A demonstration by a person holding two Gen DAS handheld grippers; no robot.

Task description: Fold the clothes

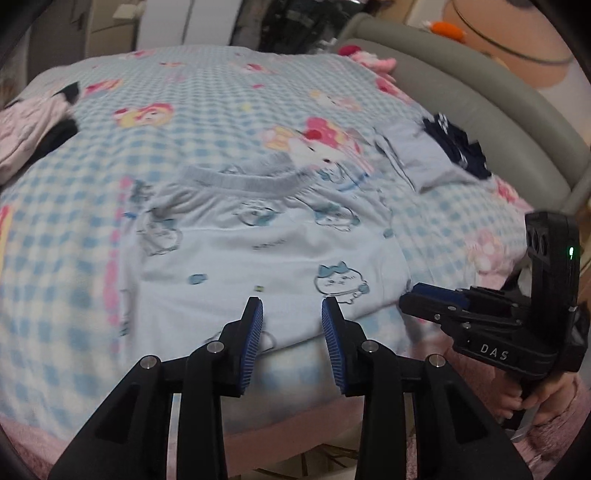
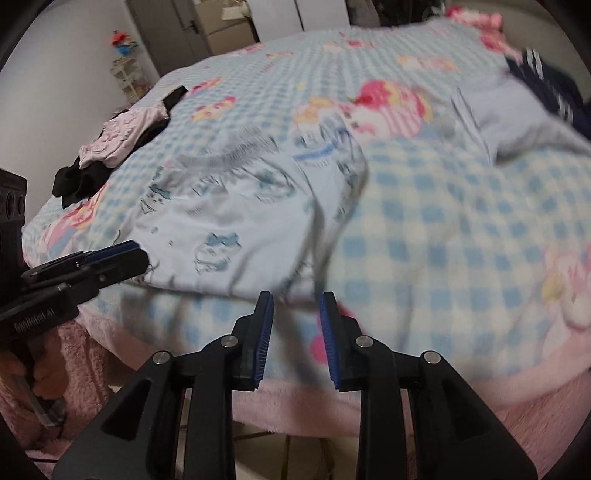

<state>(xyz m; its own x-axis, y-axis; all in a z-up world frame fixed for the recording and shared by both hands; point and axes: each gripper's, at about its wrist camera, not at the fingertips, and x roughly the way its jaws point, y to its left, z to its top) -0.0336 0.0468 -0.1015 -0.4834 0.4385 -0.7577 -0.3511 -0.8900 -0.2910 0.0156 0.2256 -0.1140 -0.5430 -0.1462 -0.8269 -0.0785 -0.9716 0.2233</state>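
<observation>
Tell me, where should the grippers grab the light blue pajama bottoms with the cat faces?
Probably the near hem of the pajama bottoms, coming in from the bed edge, where both grippers already are. The garment lies flat with its gray waistband at the far end, so the near edge is the closest loose fabric. The left gripper and the right gripper both have their jaws open.

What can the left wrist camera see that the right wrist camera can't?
Only the left wrist view shows the grey headboard and an orange toy behind it. Only the right wrist view shows a little shelf by the wall and a door. Both show the light blue cartoon top on the checked blanket, the pink and black clothes pile, the folded clothes, and both grippers open.
</observation>
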